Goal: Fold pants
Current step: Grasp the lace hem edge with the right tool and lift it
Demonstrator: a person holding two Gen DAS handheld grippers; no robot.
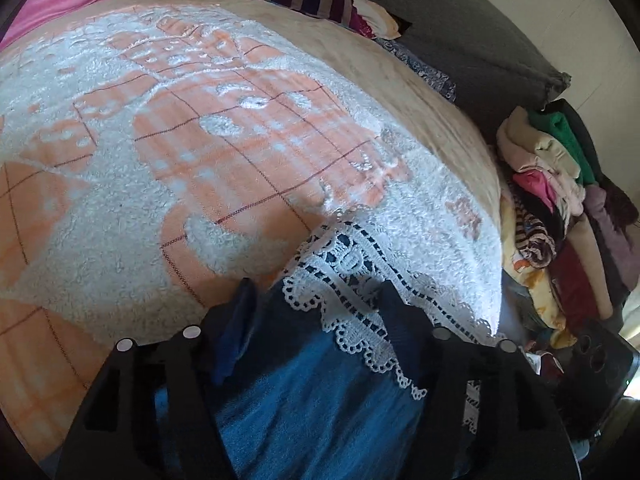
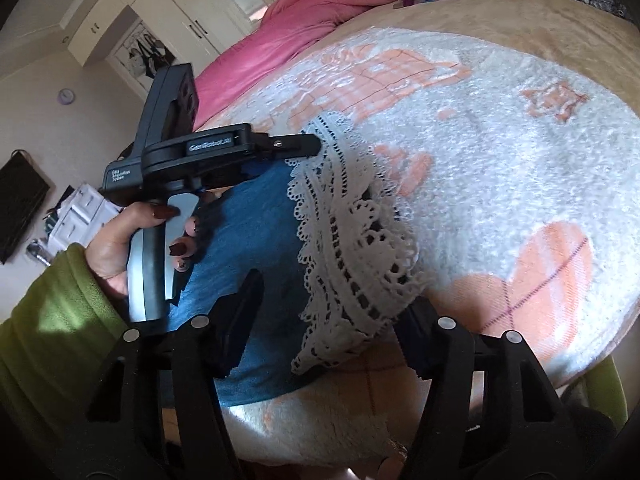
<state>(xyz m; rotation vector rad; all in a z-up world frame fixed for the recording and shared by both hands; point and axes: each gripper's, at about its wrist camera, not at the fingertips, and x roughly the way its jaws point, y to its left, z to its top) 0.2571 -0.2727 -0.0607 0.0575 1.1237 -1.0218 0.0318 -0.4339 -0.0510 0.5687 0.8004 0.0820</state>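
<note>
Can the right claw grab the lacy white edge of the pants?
Probably yes. The right claw is open, and the lace hem of the blue pants lies between its fingers with nothing covering it.

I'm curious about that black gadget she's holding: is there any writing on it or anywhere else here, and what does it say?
"GenRobot.AI", blurry and read with some doubt: on the top of the left tool.
"Data Acquisition System", small and only roughly legible: on that tool's rear body.
No writing shows on the pants or blanket.
</note>
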